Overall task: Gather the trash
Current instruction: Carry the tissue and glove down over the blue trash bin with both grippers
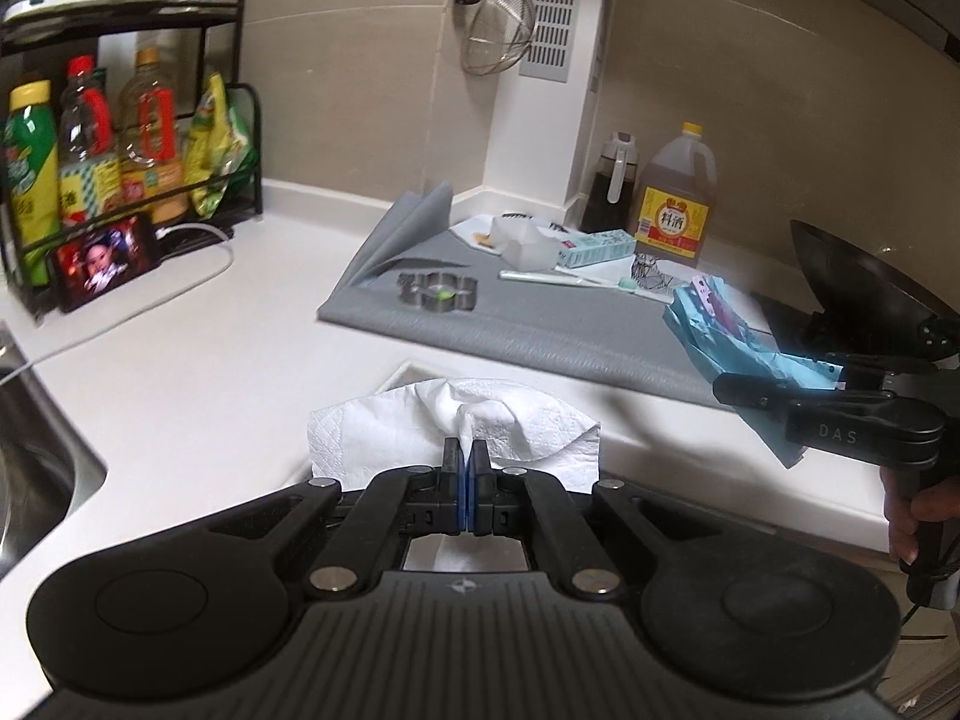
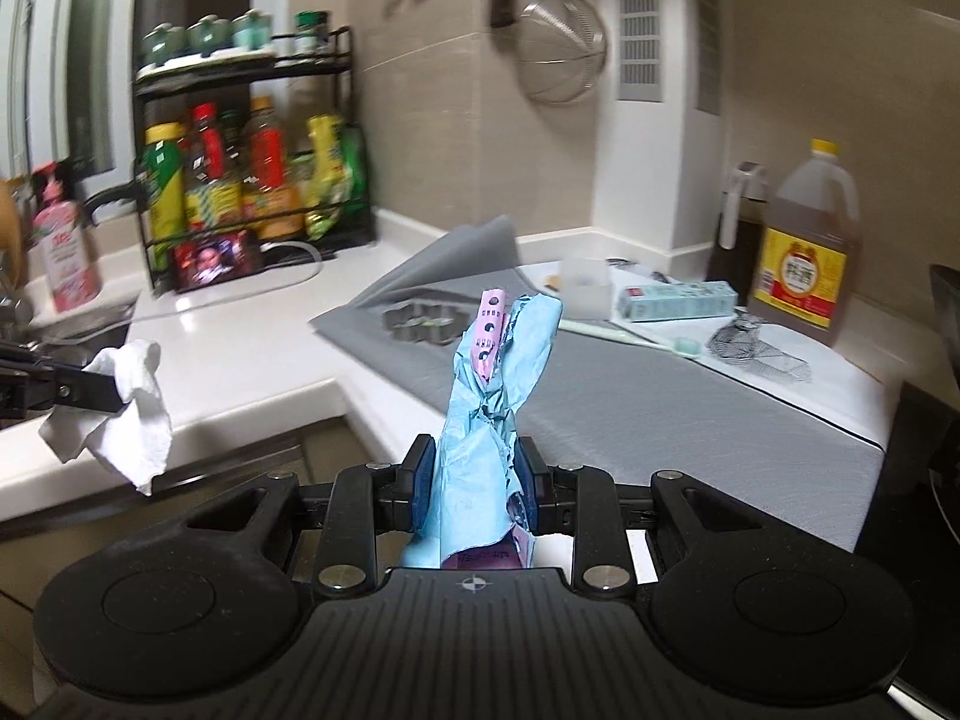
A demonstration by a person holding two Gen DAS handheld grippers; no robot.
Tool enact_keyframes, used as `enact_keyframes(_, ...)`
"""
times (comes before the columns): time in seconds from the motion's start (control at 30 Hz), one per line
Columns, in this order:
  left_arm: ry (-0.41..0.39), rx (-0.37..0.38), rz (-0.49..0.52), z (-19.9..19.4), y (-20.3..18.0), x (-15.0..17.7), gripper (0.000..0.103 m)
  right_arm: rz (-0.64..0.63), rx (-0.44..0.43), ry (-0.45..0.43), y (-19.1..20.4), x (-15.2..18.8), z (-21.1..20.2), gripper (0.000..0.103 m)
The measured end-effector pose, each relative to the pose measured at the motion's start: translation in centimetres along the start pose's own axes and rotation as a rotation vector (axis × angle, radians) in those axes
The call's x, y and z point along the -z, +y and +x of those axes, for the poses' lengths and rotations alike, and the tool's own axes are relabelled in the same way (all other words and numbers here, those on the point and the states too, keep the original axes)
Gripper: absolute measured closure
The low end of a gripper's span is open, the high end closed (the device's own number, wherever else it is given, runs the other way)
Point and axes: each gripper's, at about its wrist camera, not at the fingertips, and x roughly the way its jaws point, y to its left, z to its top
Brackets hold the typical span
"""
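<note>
Carry step: left tongs (image 1: pixel 467 450) clamped fully on crumpled white paper tissue (image 1: pixel 456 420), right tongs (image 2: pixel 474 474) pinching crumpled light-blue wrapper (image 2: pixel 492 396), both held above near desk (image 1: pixel 210 360) edge. Next: find bin, none visible; release there.

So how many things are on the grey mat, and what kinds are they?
Metal cookie cutter: 1
Toothbrush: 1
Toothpaste box: 1
Clear plastic container: 1
Black-and-white patterned wrapper: 1
Total on the grey mat: 5
</note>
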Motion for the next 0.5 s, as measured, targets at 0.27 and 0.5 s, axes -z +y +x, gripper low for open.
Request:
enact_keyframes(0.27, 0.079, -0.080, -0.006, -0.8, -0.2, 3.9, 0.103, -0.057, -0.104, 0.069, 4.1, 2.8, -1.1, 0.072)
enact_keyframes(0.5, 0.202, -0.165, 0.007, 0.1, -0.1, 8.7, 0.103, -0.097, -0.171, 0.181, 7.5, 7.6, -1.2, 0.072)
